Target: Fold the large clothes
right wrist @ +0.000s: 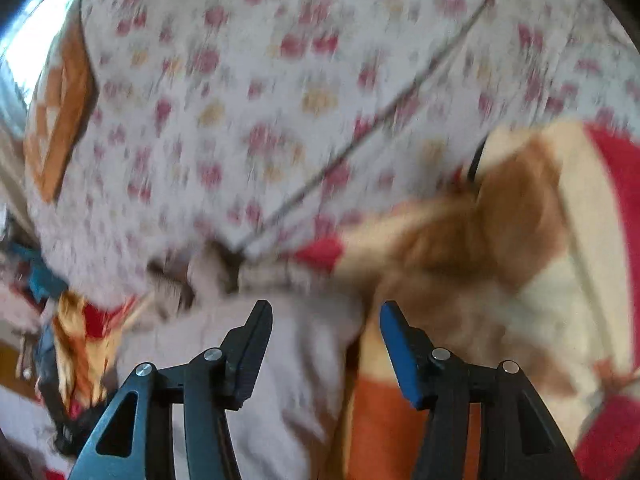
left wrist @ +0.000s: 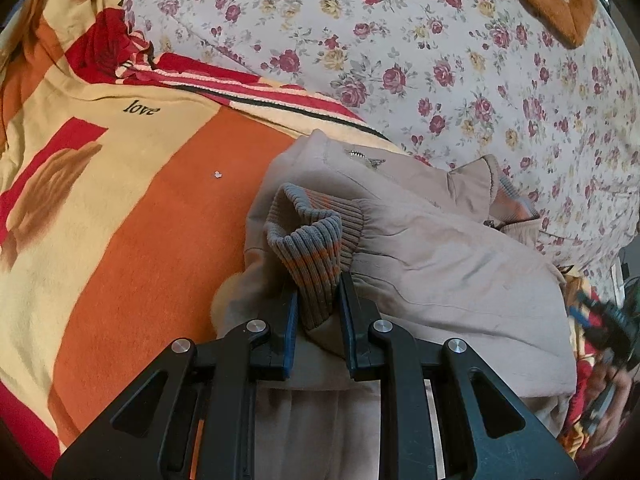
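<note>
Beige jacket (left wrist: 420,256) on orange-and-cream blanket (left wrist: 132,216); floral quilt (left wrist: 400,40) beyond. Left gripper (left wrist: 318,300) clamps ribbed cuff (left wrist: 308,240). Right gripper (right wrist: 326,320) spread, apparently empty; view blurred.

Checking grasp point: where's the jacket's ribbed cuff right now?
In the left wrist view, low centre: the ribbed cuff is pinched in the left gripper, lying on the beige jacket, right of the orange blanket.

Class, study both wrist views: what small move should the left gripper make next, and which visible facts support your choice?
Probably carry the ribbed cuff across the beige jacket body and lay the sleeve flat. The left gripper is shut on the cuff, which stands bunched above the jacket on the orange blanket. The right gripper is open, holding nothing, in a blurred view, so it cannot help yet.
</note>
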`<state>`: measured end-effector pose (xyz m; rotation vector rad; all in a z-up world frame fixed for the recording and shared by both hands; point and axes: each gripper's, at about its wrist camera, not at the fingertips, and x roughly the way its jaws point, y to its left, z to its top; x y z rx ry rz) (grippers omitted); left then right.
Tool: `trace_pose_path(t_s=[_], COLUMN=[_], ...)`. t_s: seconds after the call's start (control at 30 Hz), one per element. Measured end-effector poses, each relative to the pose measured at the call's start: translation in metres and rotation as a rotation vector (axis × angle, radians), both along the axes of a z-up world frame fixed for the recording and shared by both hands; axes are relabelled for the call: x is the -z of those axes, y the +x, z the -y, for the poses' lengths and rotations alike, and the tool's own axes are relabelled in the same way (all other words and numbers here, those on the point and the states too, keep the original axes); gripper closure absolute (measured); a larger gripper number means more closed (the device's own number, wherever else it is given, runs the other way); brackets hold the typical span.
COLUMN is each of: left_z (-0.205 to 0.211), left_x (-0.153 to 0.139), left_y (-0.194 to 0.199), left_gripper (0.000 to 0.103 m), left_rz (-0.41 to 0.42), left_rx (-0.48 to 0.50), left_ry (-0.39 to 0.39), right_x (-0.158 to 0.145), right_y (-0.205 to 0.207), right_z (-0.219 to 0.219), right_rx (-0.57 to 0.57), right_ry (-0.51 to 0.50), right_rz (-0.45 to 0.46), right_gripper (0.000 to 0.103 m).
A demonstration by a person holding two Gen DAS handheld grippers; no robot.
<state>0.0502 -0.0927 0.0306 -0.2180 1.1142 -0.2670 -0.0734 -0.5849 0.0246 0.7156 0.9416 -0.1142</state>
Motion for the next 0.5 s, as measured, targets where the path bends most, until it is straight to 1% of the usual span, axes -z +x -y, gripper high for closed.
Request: trace_pose_path(t_s=[0.1,0.13,0.17,0.2,0.23,0.3,0.33,0.4,0.47,0.5], left_z=[-0.002,-0.002,-0.002,-0.002,-0.001,0.0,0.001,0.001,0.002,0.002], left_x=[-0.001,-0.002,-0.002,-0.002,-0.001,0.001,0.001,0.001,0.001,0.001], left_y=[-0.001,-0.001,-0.002,-0.001,-0.001,0.0,0.001,0.002,0.002,0.002], left_gripper=[0.085,0.085,0.085,0.085,0.085,0.085,0.085,0.085,0.085,0.085], left_rz=[0.002,0.004,0.006,0.007,0.007,0.004,0.002,0.003,0.001,0.002], left_rx=[-0.007,-0.009,-0.008,-0.005,-0.004,-0.002,0.0,0.0,0.003,0.004], left_ry=[0.0,0.002,0.005,0.009,0.014,0.018,0.019,0.023,0.02,0.021], right_x=[0.032,0.039,0.04,0.039,0.037,0.026,0.023,0.013,0.001,-0.002], right_y=[0.006,0.007,0.011,0.02,0.026,0.037,0.04,0.035,0.017,0.008], right_z=[-0.004,-0.01,-0.012,-0.014,-0.015,-0.01,-0.004,0.009,0.028,0.034], right_rx=[-0.001,0.003,0.003,0.006,0.012,0.057,0.086,0.166,0.254,0.271], right_ry=[0.158,0.174,0.176,0.146,0.117,0.027,0.018,0.034,0.039,0.052], right_rz=[-0.028,-0.023,-0.018,-0.019,-0.017,0.001,0.016,0.071,0.165,0.18], right_gripper=[0.049,0.049,0.051,0.06,0.063,0.073,0.073,0.073,0.073,0.073])
